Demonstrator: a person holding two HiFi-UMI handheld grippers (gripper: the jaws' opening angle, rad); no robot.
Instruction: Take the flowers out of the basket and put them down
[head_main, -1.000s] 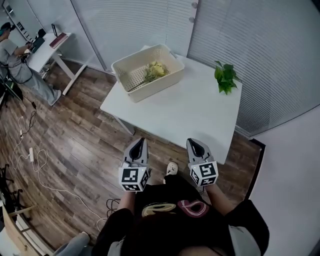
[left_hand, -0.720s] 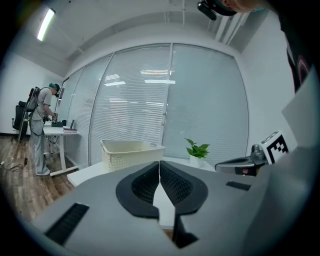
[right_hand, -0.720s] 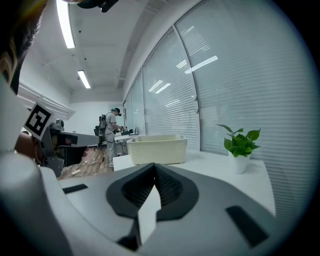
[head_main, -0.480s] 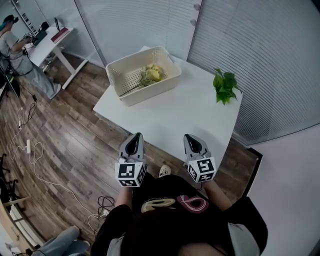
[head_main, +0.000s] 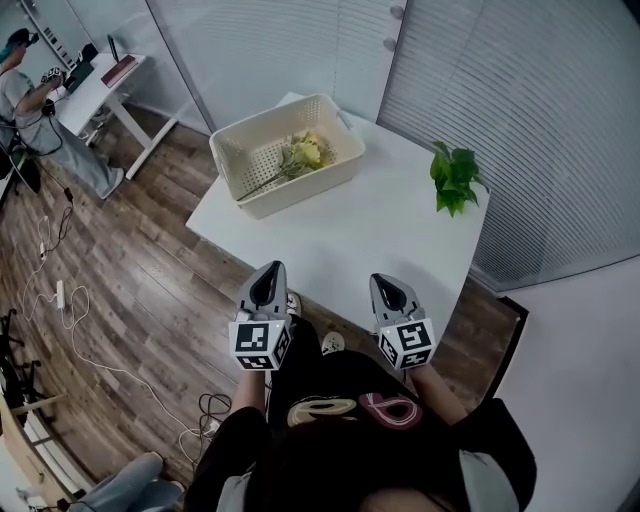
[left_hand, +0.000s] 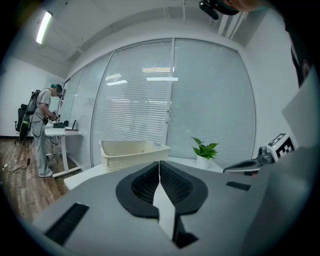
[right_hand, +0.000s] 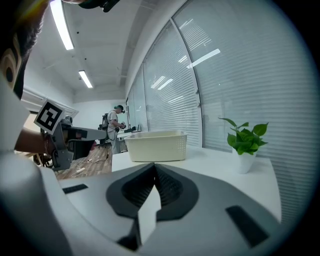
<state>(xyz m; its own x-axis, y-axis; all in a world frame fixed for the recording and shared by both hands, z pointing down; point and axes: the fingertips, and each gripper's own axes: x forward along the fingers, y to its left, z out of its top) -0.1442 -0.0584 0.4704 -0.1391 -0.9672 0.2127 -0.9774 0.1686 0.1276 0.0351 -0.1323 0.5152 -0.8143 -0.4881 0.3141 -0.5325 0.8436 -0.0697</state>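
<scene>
A cream perforated basket (head_main: 300, 192) stands on the far left part of a white table (head_main: 370, 240). Inside it lies a pale yellow flower bunch (head_main: 305, 152), its stems pointing to the basket's left. My left gripper (head_main: 272, 270) and right gripper (head_main: 384, 280) hover side by side over the table's near edge, well short of the basket, both shut and empty. In the left gripper view the pads meet at the left gripper (left_hand: 159, 165), with the basket (left_hand: 131, 152) ahead. The right gripper view shows the right gripper (right_hand: 154, 167) shut, the basket (right_hand: 156, 145) beyond.
A small potted plant (head_main: 455, 178) stands at the table's far right corner. Blinds and glass walls close off the back. A person (head_main: 25, 100) works at a desk (head_main: 100, 85) far left. Cables (head_main: 60, 300) lie on the wooden floor.
Both grippers have come a little closer to the table's near edge, and the table with the basket now sits nearer in view. The jaws have stayed shut.
</scene>
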